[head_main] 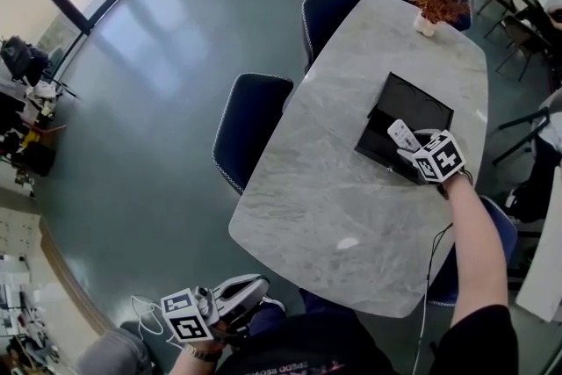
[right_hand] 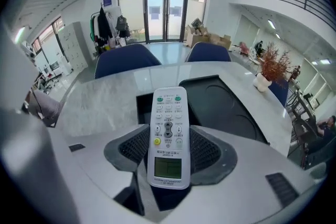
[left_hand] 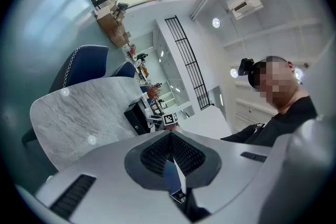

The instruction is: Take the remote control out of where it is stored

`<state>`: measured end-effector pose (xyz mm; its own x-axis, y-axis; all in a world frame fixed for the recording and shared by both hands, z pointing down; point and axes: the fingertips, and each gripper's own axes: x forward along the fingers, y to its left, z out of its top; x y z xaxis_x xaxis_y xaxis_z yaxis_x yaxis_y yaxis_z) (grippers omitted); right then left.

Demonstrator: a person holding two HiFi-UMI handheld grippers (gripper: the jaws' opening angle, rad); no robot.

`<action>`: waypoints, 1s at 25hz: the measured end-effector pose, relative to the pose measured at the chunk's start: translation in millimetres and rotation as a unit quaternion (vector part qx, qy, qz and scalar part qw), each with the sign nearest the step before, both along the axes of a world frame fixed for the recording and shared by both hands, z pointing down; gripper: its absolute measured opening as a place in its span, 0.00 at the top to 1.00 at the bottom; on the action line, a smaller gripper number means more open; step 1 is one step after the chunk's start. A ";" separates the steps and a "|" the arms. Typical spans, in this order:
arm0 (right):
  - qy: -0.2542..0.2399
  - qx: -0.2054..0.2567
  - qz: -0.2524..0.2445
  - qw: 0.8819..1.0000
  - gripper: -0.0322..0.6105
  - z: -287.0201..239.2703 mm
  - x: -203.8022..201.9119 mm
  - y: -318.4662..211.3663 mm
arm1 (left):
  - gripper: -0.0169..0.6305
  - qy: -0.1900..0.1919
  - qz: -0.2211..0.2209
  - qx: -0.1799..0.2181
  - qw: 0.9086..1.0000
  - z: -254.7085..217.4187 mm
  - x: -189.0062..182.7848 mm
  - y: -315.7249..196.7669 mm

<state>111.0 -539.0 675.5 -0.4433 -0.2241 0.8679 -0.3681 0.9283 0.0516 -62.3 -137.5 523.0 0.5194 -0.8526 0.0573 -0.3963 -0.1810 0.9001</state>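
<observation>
Marble tabletop point(head_main: 351, 189) has two navy chairs point(head_main: 250, 123) along its 9 o'clock edge. It carries one black box point(head_main: 413, 105) at 2 o'clock and one red potted plant point(head_main: 436, 3) at 1 o'clock. The right gripper point(head_main: 413, 150) has its jaws clamped on the single white remote control point(right_hand: 168, 134) over the box. The left gripper point(head_main: 255, 287), at 7 o'clock off the tabletop, has its jaws closed and empty.

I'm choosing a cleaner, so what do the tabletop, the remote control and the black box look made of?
The tabletop looks like polished marble or stone-look slab: grey veining, light glints. The remote control: white matte plastic, moulded shell, coloured buttons. The box: black, smooth, faint sheen; plastic or coated board, cannot tell.
</observation>
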 end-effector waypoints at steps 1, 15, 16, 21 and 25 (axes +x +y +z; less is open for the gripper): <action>-0.016 -0.001 0.014 1.000 0.59 -8.2 -0.2 4.3 | 0.96 0.000 0.005 0.003 1.000 -0.7 -0.2 0.4; -0.392 -0.181 0.258 0.864 0.59 -112.1 -18.5 154.2 | 0.96 0.003 0.093 0.049 0.994 -21.8 -20.9 38.0; -0.404 -0.182 0.264 0.856 0.59 -117.1 -21.7 168.0 | 0.96 0.004 0.098 0.052 0.994 -23.0 -23.4 43.3; -0.454 -0.202 0.279 0.822 0.59 -136.2 -42.2 249.5 | 0.96 0.005 0.122 0.063 0.991 -32.1 -35.7 72.9; -0.503 -0.227 0.293 0.780 0.59 -151.5 -59.9 316.4 | 0.96 0.004 0.137 0.073 0.988 -39.1 -46.0 97.9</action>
